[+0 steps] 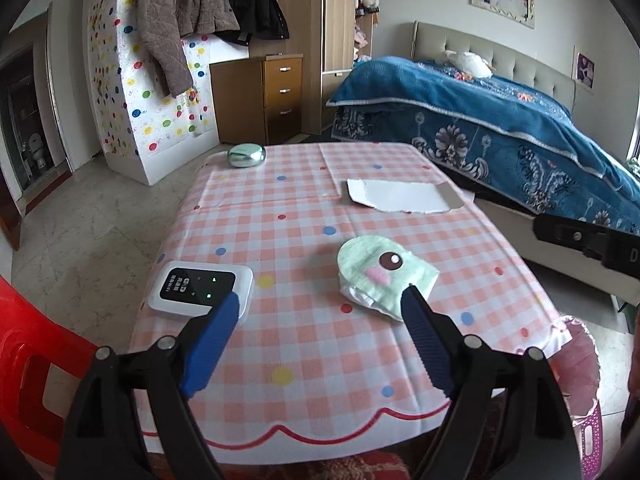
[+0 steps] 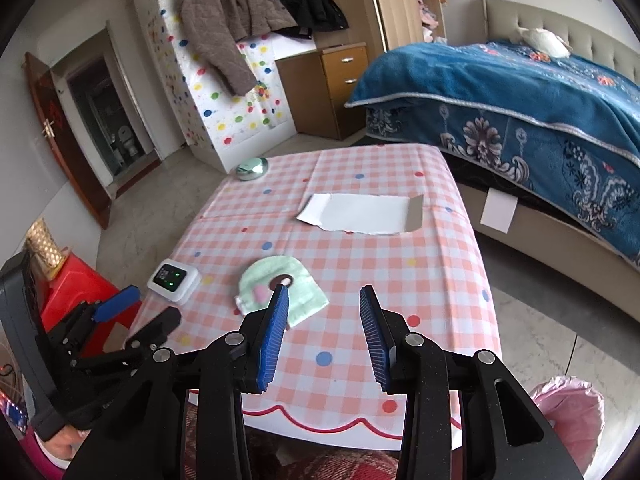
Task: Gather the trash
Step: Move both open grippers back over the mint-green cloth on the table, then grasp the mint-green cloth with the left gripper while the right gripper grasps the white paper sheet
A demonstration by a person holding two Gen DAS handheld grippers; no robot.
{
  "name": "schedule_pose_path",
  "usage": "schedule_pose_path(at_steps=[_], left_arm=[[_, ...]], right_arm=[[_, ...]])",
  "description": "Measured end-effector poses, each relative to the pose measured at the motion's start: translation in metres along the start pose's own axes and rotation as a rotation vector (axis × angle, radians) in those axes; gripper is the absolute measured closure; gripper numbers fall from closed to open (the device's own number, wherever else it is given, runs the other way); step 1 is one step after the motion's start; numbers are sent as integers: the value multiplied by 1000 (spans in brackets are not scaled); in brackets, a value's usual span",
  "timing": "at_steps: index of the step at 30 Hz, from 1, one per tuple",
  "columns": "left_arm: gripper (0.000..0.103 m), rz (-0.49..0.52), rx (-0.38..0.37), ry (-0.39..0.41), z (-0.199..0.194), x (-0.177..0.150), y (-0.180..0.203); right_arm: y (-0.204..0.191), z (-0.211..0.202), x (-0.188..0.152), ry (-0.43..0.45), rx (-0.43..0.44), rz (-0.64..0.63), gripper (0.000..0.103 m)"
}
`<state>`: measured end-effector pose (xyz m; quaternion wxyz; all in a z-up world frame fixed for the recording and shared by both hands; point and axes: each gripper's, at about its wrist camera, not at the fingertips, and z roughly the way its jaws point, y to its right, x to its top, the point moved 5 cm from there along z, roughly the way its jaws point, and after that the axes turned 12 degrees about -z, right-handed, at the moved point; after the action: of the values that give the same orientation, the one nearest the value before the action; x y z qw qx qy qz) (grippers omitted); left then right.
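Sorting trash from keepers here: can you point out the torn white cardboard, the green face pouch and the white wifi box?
torn white cardboard (image 1: pixel 400 197), left wrist view, middle of the white sheet
green face pouch (image 1: pixel 380 270), left wrist view, beside the eye print
white wifi box (image 2: pixel 173 280), right wrist view, dark screen

Soft even daylight, faint shadows — sharp focus, strong fisheye bending, dark vignetted corners.

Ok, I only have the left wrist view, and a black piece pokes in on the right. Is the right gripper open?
Observer: Yes, the right gripper is open and empty, over the pink checked tablecloth.
Operator: What's on the red plastic chair?
Observer: A gold textured object; I cannot tell what it is.
Operator: Anything on the beige bed frame?
Observer: A white paper slip hangs against it.
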<state>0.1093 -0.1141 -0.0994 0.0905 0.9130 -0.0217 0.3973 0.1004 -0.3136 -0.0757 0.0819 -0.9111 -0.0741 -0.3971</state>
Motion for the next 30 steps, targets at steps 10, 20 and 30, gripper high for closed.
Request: schedule_pose_path(at_steps=[10,20,30], left_arm=[[20,33,-17,-58,29,-7,10],[20,92,-52,-103,52,0,29],[20,248,-56,-221,97,-7,58]], right_arm=[[34,2,-12,-6,-11,53,62],[56,4,-23,-19,-16,95,60],[67,0,-34,-22,-31,123,60]])
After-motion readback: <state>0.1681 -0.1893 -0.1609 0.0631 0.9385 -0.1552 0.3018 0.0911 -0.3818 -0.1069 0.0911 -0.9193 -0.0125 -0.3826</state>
